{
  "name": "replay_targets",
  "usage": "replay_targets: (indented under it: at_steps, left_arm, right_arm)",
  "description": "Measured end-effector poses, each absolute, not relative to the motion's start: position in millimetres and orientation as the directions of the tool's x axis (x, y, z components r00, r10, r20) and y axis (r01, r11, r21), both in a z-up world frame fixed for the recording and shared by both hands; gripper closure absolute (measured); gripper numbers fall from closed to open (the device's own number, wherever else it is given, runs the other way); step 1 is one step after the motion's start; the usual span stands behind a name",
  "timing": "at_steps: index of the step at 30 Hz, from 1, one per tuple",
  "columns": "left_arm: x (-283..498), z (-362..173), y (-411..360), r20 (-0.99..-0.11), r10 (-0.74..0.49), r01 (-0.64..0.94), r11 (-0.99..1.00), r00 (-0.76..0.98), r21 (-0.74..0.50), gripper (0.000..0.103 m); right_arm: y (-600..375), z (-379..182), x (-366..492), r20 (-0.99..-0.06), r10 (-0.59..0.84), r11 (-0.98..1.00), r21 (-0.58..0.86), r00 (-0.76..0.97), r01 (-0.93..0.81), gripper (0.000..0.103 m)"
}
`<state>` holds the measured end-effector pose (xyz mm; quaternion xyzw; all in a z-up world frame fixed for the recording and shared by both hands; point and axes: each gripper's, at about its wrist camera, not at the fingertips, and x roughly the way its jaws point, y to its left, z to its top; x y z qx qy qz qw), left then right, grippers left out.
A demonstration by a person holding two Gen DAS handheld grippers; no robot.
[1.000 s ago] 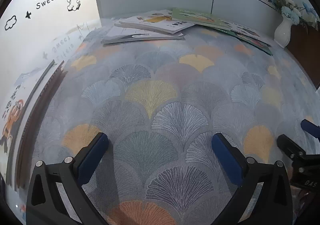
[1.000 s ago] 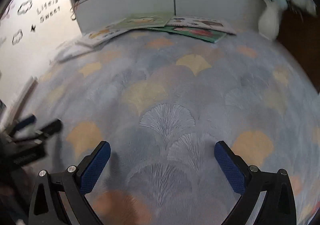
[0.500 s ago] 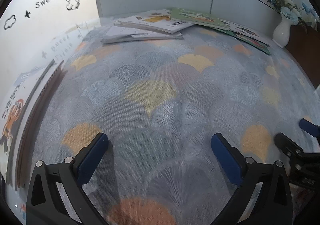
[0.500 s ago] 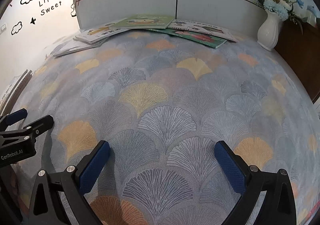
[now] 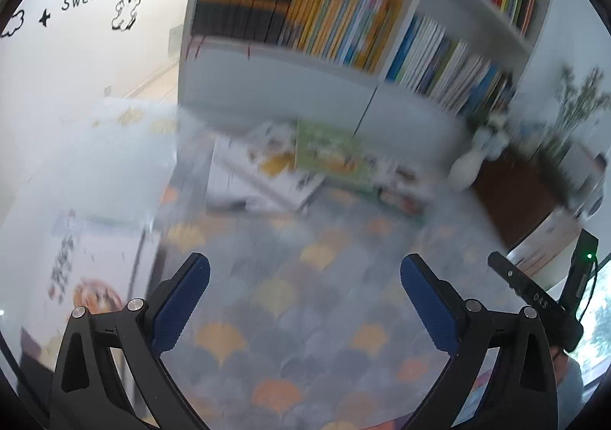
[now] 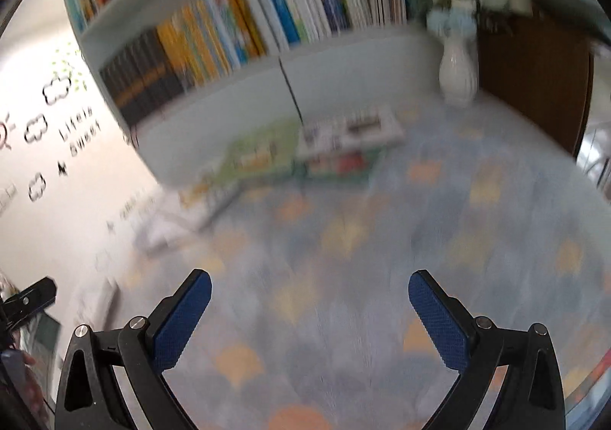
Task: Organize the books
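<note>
Both views blurred. Left claw point(image 5: 304, 277) spread wide, nothing between blue pads, hanging above patterned surface point(image 5: 290, 315). Right claw point(image 6: 309, 294) likewise wide apart, empty, over same surface. Loose books point(image 5: 305, 166) lie flat mid-frame in left view, at foot of white bookshelf point(image 5: 343, 29); green-covered book point(image 6: 259, 155) sits centre of right view. White vase point(image 6: 458, 71) upper right there, beside dark wooden cabinet point(image 6: 534, 86). Wall lettering upper left of left view.
</note>
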<state>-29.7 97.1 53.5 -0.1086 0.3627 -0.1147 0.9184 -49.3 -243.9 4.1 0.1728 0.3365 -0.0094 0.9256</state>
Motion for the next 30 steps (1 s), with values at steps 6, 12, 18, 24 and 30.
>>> replay_targets:
  at_steps: [6,12,18,24,30]
  left_arm:
    - [-20.0,117.2,123.9,-0.623,-0.257,0.139,0.963,0.739,-0.232,0.003]
    - [5.3,169.5,161.7,-0.537,-0.260,0.098,0.945,0.803,-0.312,0.001]
    - [58.7,136.3,171.5,-0.608,-0.182,-0.018,0.951,0.772,-0.307,0.001]
    - [108.5,39.8,127.1,-0.747,-0.124,0.104,0.992,0.653,-0.073,0.001]
    - [123.9,-52.2,76.3,-0.807,-0.105,0.322,0.940,0.581,0.110,0.001]
  right_arm:
    - [-238.6,111.2,-36.6,-0.511,0.050,0.981,0.187,0.858,0.055,0.000]
    - [-224.2,190.4,-15.8,-0.435,0.153,0.978,0.193,0.887,-0.074,0.000]
    - [-165.9,198.5,6.7,-0.387,0.143,0.988,0.006,0.911,-0.152,0.000]
    - [-156.8,96.5,86.4,-0.426,0.437,0.861,0.452,0.792,-0.232,0.000]
    - [-111.0,-51.6,149.3,-0.658,0.463,0.864,0.485,0.594,-0.137,0.000]
